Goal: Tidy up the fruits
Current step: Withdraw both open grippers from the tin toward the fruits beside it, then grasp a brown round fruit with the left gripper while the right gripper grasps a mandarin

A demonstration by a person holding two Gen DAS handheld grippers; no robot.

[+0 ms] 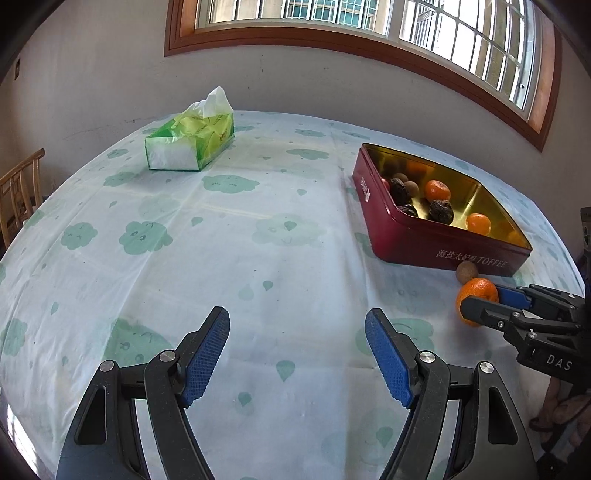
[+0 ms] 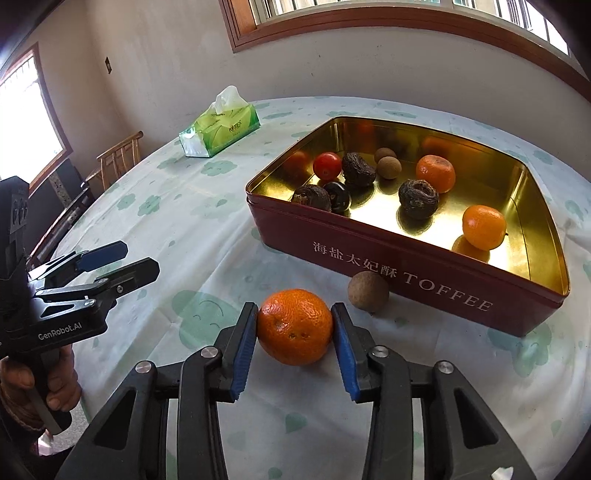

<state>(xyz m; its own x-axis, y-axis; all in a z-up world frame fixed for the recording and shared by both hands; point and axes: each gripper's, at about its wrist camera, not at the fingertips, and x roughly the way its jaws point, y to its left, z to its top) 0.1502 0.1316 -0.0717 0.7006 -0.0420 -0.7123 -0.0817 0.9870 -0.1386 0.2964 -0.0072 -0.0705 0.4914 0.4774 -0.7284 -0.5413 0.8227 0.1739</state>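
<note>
Daylight from a barred, wood-framed window point(image 2: 369, 7) falls on a round table under a pale cloth printed with green clouds point(image 1: 258, 258); we take the dark red rectangular toffee tin with the gold interior point(image 2: 406, 273) as our landmark.

Inside the tin we note two small oranges, a red cherry tomato, several dark wrinkled fruits and two brown round ones. We judge the sorting well advanced, since the tin serves as the collecting place and only two fruits lie outside it. Well beyond the tin's far left corner stands a green soft pack of tissues point(image 2: 221, 125), which plays no part.

Just in front of the tin's lettered wall rests a bright orange mandarin with a dimpled skin point(image 2: 295, 326). The right gripper point(image 2: 295, 325) has its blue pads pressed on either side of the mandarin, clenched on it while it sits on the cloth, presumably to lift it over the wall.

Touching that same wall, beside the mandarin, lies a small brown round longan-like fruit point(image 2: 368, 290), which awaits its turn.

Well to the left of the tin, the left gripper point(image 1: 297, 354) hangs with jaws released and wide apart, with nothing between them.
</note>
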